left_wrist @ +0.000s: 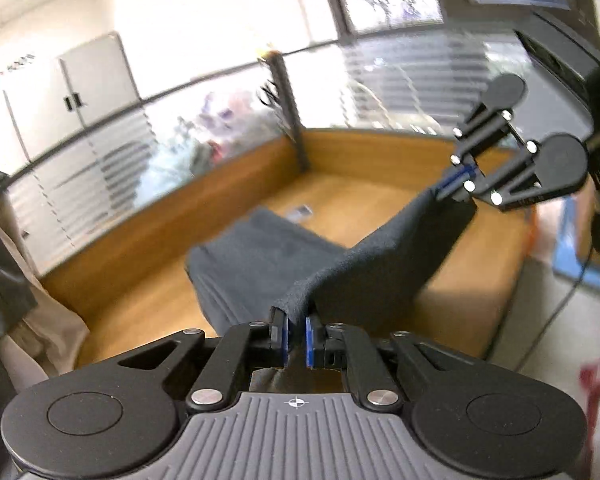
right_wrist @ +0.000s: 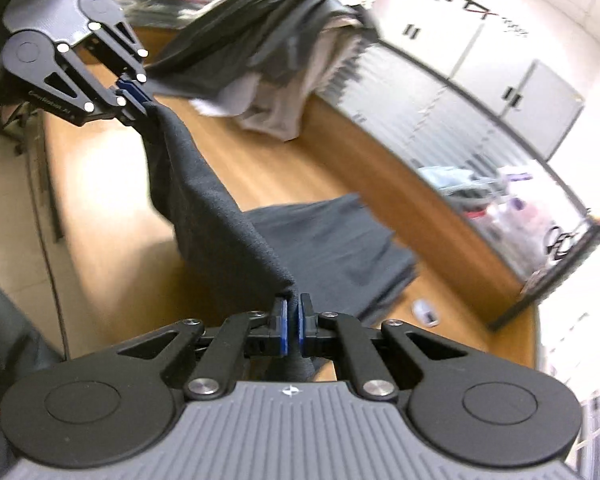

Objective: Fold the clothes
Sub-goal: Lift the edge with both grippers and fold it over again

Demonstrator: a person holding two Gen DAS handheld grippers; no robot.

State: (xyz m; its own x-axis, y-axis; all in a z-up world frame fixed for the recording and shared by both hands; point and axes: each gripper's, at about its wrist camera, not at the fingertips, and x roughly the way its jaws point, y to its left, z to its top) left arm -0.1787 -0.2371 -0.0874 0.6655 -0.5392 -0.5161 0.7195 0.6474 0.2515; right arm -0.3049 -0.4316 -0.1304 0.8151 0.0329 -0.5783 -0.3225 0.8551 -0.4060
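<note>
Dark garment (left_wrist: pixel 260 264) hangs stretched between raised left gripper (left_wrist: pixel 296 334) and right gripper (right_wrist: pixel 292 326).

A dark grey garment (left_wrist: pixel 268 256) is pinched at two corners, its near edge lifted taut while the rest lies folded flat toward twelve o'clock.

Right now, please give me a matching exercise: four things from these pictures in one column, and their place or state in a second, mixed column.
Things
1. left gripper
2. dark grey garment
3. pile of clothes
4. small white object

Place or state
A. lies alone on the wooden table, beside the garment's far end
B. heaped at the far end of the table
C. shut on one corner of the garment
D. near edge lifted between two grippers, far part resting on the table

Pairs: 1-C, 2-D, 3-B, 4-A
</note>
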